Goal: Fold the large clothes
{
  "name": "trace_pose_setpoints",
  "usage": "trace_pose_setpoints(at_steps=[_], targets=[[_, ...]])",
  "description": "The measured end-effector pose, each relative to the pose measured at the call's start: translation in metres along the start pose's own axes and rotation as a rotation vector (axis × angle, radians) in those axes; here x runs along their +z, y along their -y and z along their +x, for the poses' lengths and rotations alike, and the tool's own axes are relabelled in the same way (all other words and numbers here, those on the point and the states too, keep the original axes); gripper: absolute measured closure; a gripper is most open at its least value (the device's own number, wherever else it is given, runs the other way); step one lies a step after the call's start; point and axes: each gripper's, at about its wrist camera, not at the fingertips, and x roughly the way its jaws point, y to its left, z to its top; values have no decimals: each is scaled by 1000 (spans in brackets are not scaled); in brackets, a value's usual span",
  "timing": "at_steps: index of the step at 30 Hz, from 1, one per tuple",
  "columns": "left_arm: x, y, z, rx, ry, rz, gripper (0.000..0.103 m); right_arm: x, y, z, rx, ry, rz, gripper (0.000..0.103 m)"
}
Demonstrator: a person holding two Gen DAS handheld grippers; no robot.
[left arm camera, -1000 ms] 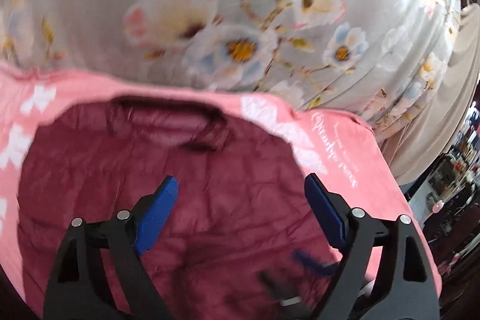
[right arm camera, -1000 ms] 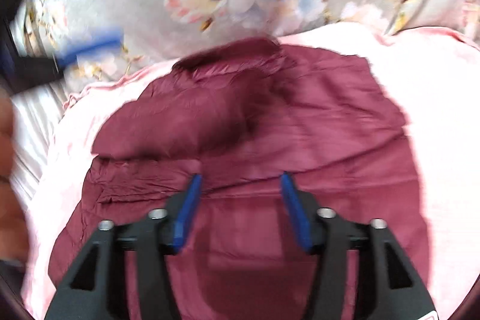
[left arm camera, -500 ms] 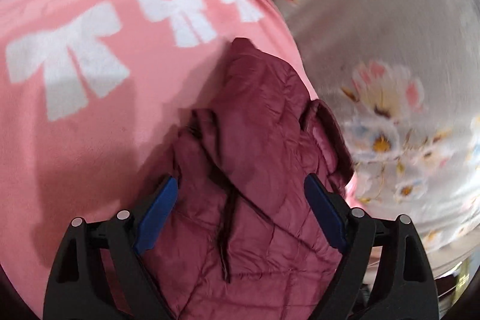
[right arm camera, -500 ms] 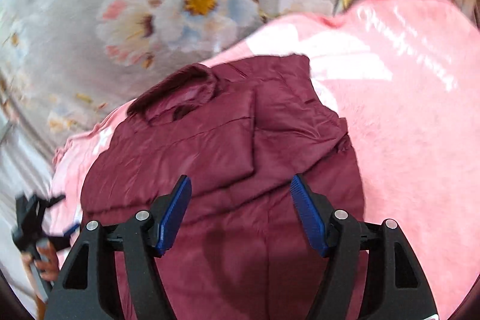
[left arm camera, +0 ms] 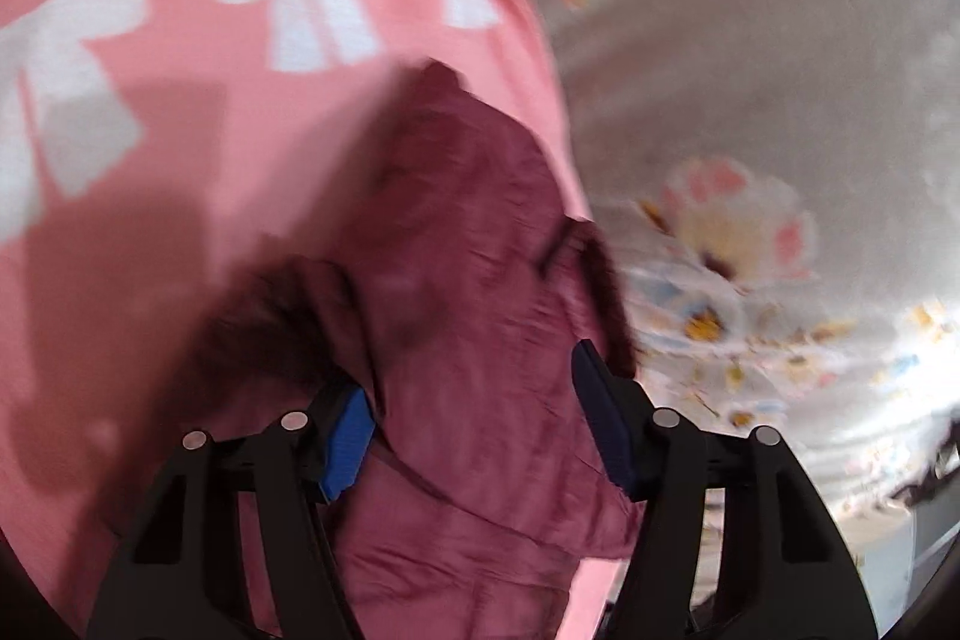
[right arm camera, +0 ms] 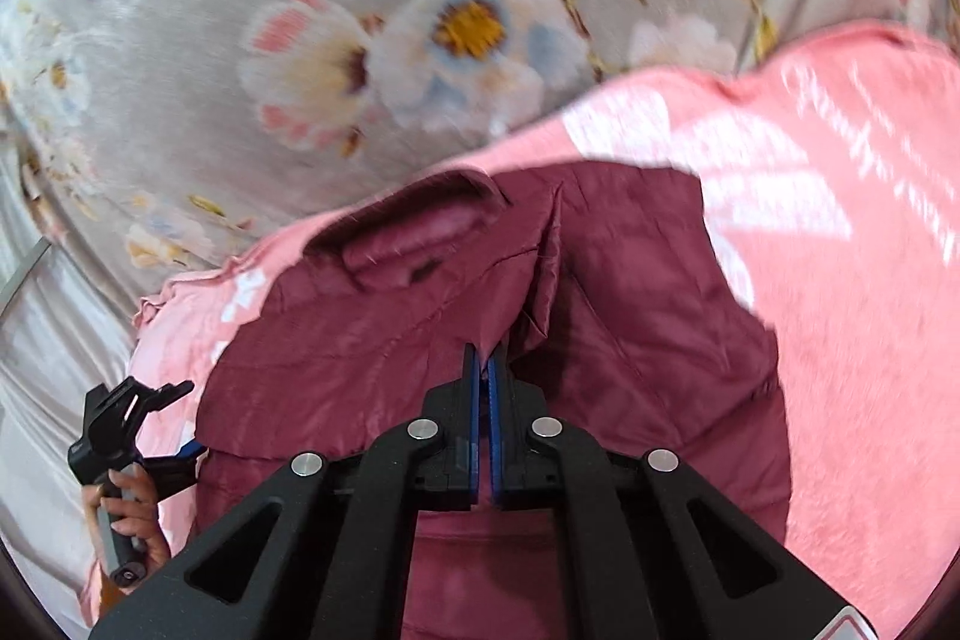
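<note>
Our right gripper [right arm camera: 483,370] is clenched on a ridge of the maroon quilted jacket [right arm camera: 630,340], lying on the pink bow-print fleece blanket [right arm camera: 870,370]; our left gripper [left arm camera: 471,400] gapes, straddling fabric. We should carry the ridge toward nine o'clock, low and taut

Jacket [right arm camera: 600,340] on blanket [right arm camera: 840,340] (blanket on bedsheet [right arm camera: 240,10]).

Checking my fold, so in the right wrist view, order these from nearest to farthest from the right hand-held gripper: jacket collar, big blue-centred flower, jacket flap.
1. Jacket flap, just ahead of the right hand-held gripper.
2. Jacket collar, farther up, left.
3. Big blue-centred flower, on the sheet beyond.
</note>
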Motion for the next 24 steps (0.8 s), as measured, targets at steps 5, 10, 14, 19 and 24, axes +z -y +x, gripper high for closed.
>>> trace_pose_setpoints(at_steps=[5, 10, 14, 19, 24], targets=[[4, 2, 12, 140, 29, 74, 81, 12, -13, -10, 11, 21, -40, 101], [10, -28, 14, 337, 92, 163, 102, 7, -12, -23, -6, 39, -84, 102], [-1, -35, 18, 385, 119, 243, 102, -23, 15, 26, -113, -121, -88, 103], [-7, -33, 23, 423, 127, 311, 102, -43, 36, 52, -169, -174, -39, 103], [-10, -28, 25, 446, 141, 352, 101, -48, 18, 53, -252, -203, -129, 100]])
